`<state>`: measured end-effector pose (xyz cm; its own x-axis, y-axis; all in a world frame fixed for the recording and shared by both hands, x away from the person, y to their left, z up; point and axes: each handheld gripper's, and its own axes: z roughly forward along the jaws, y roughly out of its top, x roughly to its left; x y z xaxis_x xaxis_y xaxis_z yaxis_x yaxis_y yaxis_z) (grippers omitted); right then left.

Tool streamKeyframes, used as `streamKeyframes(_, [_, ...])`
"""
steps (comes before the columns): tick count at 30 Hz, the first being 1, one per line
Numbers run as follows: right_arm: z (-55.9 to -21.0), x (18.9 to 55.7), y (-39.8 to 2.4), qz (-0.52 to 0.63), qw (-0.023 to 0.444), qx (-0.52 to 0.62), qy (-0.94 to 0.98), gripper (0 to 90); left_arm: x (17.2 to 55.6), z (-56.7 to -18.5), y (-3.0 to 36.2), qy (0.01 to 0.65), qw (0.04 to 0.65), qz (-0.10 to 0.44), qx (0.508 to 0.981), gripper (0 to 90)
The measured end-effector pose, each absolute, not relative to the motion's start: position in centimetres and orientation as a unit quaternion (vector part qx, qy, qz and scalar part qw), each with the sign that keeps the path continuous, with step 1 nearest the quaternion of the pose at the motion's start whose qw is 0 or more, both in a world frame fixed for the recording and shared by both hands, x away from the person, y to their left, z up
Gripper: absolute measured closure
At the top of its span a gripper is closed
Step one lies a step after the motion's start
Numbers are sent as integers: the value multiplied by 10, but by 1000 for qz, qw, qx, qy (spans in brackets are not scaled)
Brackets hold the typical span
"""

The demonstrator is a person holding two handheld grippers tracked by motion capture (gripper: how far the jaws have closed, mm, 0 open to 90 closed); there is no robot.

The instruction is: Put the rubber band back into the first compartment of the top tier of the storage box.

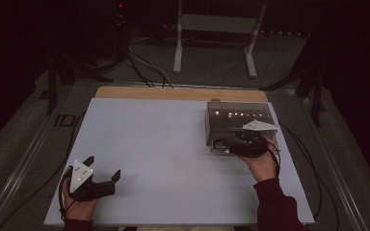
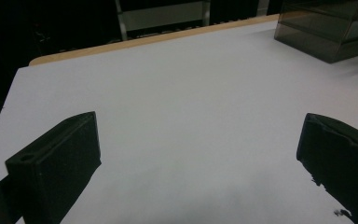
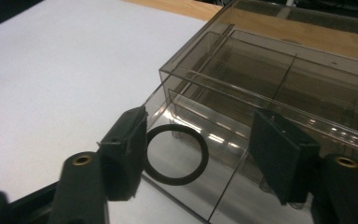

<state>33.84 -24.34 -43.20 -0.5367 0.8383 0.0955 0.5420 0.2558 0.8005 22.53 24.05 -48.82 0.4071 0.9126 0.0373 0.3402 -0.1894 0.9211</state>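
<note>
A smoky clear compartment box [image 1: 238,118] stands at the table's right back. In the right gripper view a black ring [image 3: 177,155] lies flat in the near-left compartment of the box [image 3: 279,79]. My right gripper [image 3: 200,135] is open over that compartment, and the ring sits between its jaws, close to the left one. From the high view the right gripper [image 1: 236,144] is at the box's front edge. My left gripper [image 1: 103,167] rests open at the table's front left, nothing between its fingers. In its own view the left gripper [image 2: 199,123] faces bare white surface.
The white board [image 1: 164,159] covers the table, with a wooden strip [image 1: 173,93] along its back edge. The box [image 2: 331,28] is far right of the left gripper. Cables [image 1: 144,67] and a white stand [image 1: 217,29] are on the floor behind.
</note>
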Motion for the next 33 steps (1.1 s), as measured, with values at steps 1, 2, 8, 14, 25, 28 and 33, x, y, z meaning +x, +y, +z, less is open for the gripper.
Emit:
streamKeyframes(1, [-431,336,-244,421,179,441,772,320,225,-488,240,444,456,314,705,5])
streamKeyframes(2, [-430,335,-244,424,180,437,773,293,225,-488,240,444,455,314,705,5])
streamKeyframes(8, [-430,327,-246,428,189,425,775,206,225,-488,240,444,455,314,705,5])
streamKeyframes(14, [-430,322,-248,428,194,422,776,161,225,-488,240,444,455,314,705,5])
streamKeyframes(25, [-433,310,-254,422,211,426,772,35,225,-488,240,443,455,313,706,5])
streamKeyframes(28, [-434,307,-256,422,216,428,770,10,225,-488,240,443,456,313,705,5])
streamKeyframes(33, [-438,300,-258,413,229,428,771,1,225,-488,240,444,457,313,704,5])
